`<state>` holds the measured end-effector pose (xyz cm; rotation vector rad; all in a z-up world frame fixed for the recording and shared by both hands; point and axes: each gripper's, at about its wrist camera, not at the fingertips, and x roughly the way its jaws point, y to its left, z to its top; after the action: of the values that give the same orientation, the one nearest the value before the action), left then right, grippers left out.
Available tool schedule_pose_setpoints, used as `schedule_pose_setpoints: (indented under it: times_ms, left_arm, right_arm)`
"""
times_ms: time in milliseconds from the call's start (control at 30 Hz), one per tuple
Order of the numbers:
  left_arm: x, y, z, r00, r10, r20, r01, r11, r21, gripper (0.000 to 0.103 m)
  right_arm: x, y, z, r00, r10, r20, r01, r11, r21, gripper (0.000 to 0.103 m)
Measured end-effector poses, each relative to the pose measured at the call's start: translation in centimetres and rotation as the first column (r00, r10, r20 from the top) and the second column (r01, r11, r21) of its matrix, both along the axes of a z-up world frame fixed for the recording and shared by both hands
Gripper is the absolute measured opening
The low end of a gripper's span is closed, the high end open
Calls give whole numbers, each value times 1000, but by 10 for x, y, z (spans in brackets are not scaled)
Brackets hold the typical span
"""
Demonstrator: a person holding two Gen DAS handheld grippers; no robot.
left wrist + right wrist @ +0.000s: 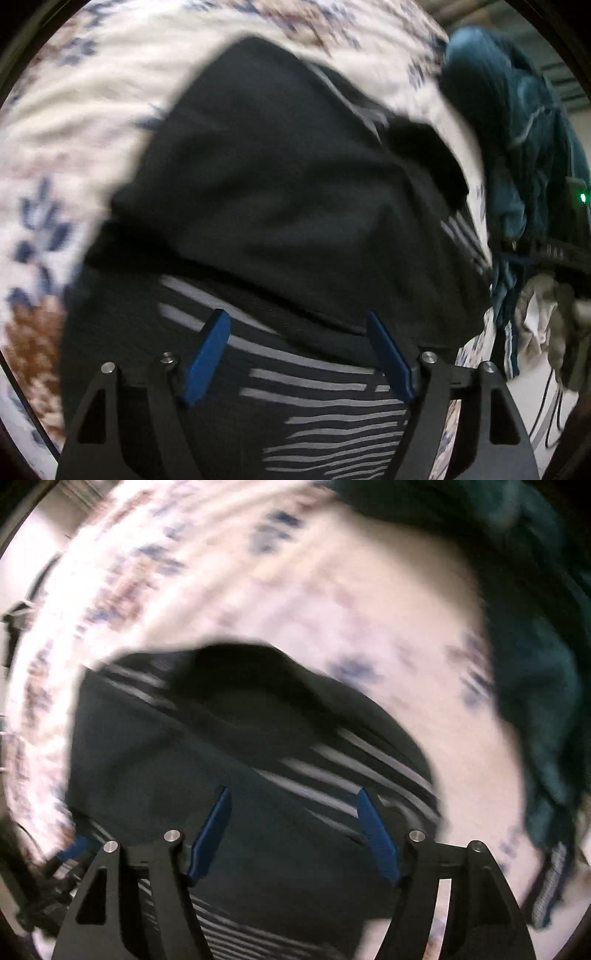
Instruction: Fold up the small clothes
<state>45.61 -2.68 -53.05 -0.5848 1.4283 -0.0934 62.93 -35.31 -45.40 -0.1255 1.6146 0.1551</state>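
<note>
- Left wrist view shows the left gripper (297, 356) with its blue fingers (208, 356) spread apart and nothing between them; it hangs over the black garment (280, 184), which lies on the flowered bedcover (74, 122).
- Right wrist view shows the right gripper (295, 836) also with its fingers wide apart and empty, pointing down at the same black garment (207, 782), whose striped part (354, 771) is close to the fingertips.
- The garment looks folded over once, but the top layer is loose and puffed; it can spring back if nobody presses it flat.
- Both pictures are blurred, so a quick reach may catch only one layer and pull the fold open.
- A teal garment (517, 122) lies near the right edge of the bedcover; a wide sweep can drag it into the fold.
- The soft bedcover may wrinkle under a push and shift the garment out of line.
</note>
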Motion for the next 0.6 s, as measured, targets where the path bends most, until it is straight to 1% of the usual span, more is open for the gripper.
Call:
schedule_pose_setpoints:
  times_ms: [33,67,100,133,200,233,300,333,367,433,467,533,567,600]
  left_arm:
    - [5,-9,-8,1000,2,-9,-2,1000,-14,75]
    - [11,-15,-13,1000,2,-15,-3,1000,-12,75]
    - [18,-23,-20,1000,-5,-19,6,1000,9,75]
    - [23,-30,-25,1000,-22,-20,23,999,48,75]
    - [33,-40,-34,998,-54,-28,57,993,99,75]
    - [36,-43,-37,997,-71,-25,74,990,118,75]
    - [38,-50,-36,994,-109,-17,111,983,149,75]
    - [37,-54,-35,991,-132,-14,132,977,166,75]
    - [36,-56,-34,989,-147,-10,147,973,178,75]
    - [34,-61,-29,984,-177,-8,175,964,199,75]
    - [33,-62,-27,983,-183,-7,180,962,206,75]
    - [29,-66,-16,981,-194,-2,188,950,248,75]
    - [26,-67,-11,979,-204,4,195,944,267,79]
    - [22,-71,-5,974,-224,13,211,932,295,84]
  right_arm:
    - [-7,-13,-5,1000,-17,-19,16,999,-31,72]
    - [-11,-27,-9,999,-37,-35,35,998,-52,72]
    - [-19,-34,-15,997,-57,-48,54,997,-59,72]
    - [-26,-43,-20,996,-69,-52,65,996,-68,72]
    - [-33,-57,-33,996,-81,-48,76,993,-90,72]
    - [-34,-56,-41,996,-78,-48,72,992,-101,72]
    - [-33,-65,-56,997,-71,-2,70,983,-167,71]
    - [-31,-66,-62,997,-76,16,78,980,-184,71]
    - [-27,-76,-68,994,-105,29,108,977,-186,71]
    - [-21,-86,-74,986,-166,16,166,973,-161,71]
    - [-20,-88,-70,983,-186,15,186,970,-154,71]
    - [-22,-89,-58,981,-195,18,196,971,-139,71]
    - [-26,-93,-46,980,-198,19,199,973,-112,71]
    - [-33,-98,-34,980,-200,15,200,977,-77,72]
